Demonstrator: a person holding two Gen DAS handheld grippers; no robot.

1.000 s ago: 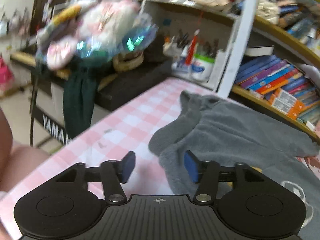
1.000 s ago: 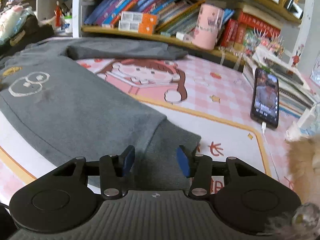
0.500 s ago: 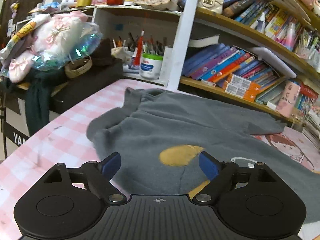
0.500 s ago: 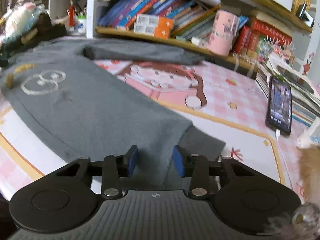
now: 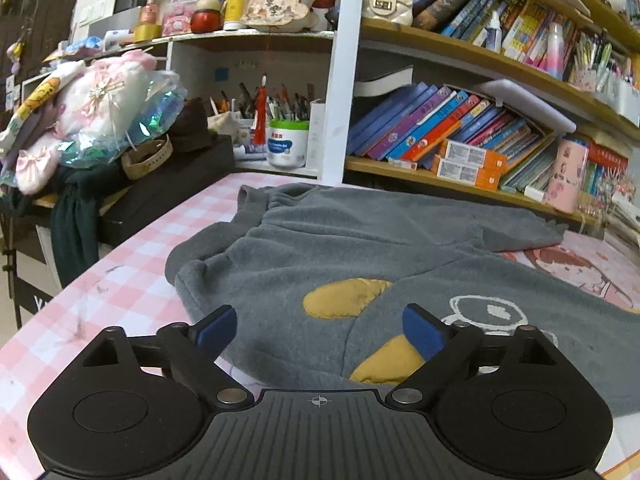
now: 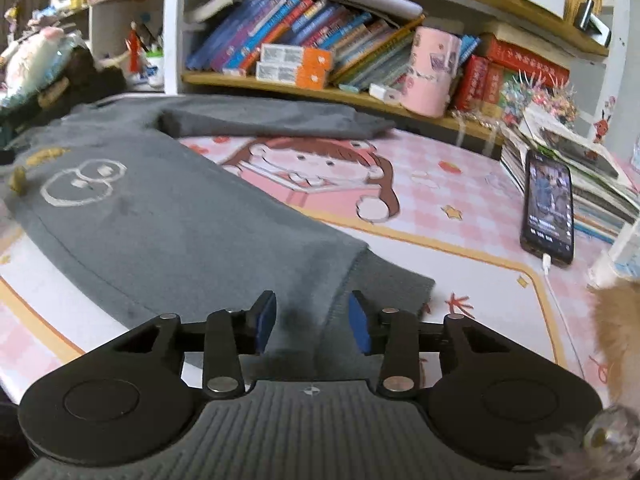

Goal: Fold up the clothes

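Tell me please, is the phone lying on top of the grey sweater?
No, the phone leans on a book stack, apart from the sweater.

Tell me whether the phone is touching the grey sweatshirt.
Apart. The right wrist view shows the phone well to the right of the sweatshirt, with bare pink mat between them.
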